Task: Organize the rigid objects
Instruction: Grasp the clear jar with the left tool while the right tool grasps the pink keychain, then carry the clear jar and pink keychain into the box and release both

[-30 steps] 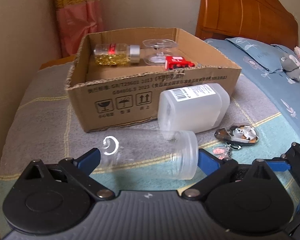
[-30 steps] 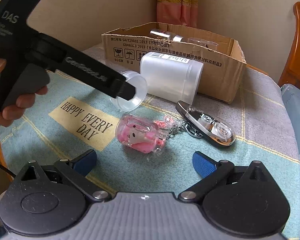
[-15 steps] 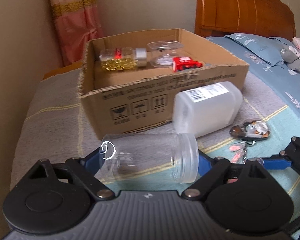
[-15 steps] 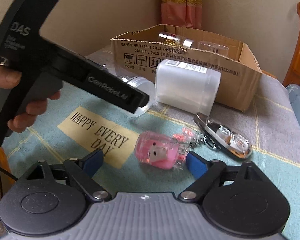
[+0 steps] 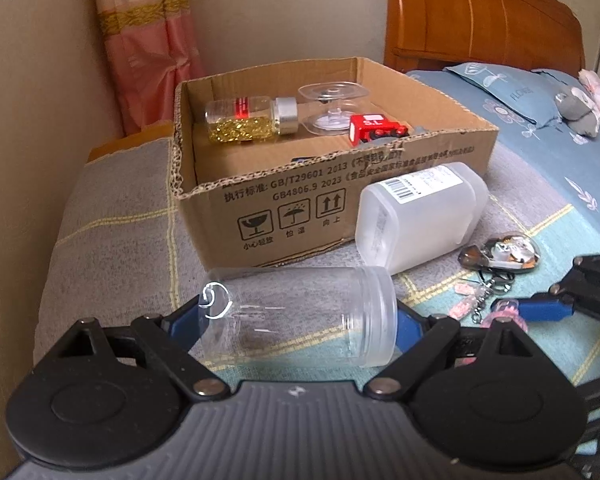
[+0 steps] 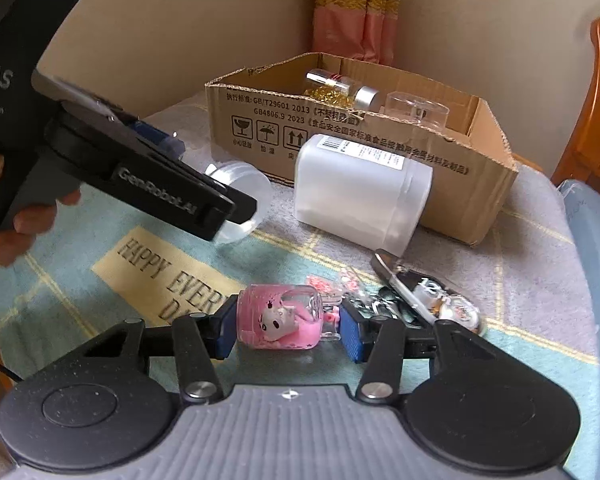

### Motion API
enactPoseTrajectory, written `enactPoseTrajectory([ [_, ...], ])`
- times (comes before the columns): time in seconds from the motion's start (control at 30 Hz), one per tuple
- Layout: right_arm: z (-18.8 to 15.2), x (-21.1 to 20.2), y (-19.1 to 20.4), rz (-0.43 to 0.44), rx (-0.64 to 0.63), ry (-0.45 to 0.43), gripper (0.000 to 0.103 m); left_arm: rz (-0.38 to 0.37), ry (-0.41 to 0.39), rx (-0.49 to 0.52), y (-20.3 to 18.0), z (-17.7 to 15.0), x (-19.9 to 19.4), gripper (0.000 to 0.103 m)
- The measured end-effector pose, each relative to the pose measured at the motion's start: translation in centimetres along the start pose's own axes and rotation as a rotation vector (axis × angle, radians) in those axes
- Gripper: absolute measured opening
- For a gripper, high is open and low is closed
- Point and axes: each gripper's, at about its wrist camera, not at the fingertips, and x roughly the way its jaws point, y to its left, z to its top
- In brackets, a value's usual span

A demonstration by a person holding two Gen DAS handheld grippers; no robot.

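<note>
Closed right tool [image 6: 288, 326] on pink charm [image 6: 281, 317] | left tool [image 5: 300, 320] clamping clear jar [image 5: 300, 316] endwise, long axis crosswise, cardboard box [image 5: 300, 208] just beyond.

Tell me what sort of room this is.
Most likely a bedroom. A wooden headboard stands behind a bed with a blue flowered pillow, a pink curtain hangs in the corner, and the cardboard box sits on a blanket.

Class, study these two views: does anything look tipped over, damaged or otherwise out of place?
Yes. The frosted white jar lies on its side against the cardboard box, and the clear jar lies tipped too. The box's top edge is roughly torn. Nothing looks spilled.
</note>
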Motion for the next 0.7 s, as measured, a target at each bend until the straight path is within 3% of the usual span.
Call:
enactPoseTrajectory([
  [0.47,2.0,-5.9,-3.1,0.119,-0.092,-0.032,0.056,-0.059,0.024,0.063,-0.3,1.9,-4.5,0.090],
  [0.7,3.5,-8.1,-4.5,0.136,-0.106,-0.044,0.056,-0.070,0.013,0.108,-1.1,3.4,-6.2,0.091],
])
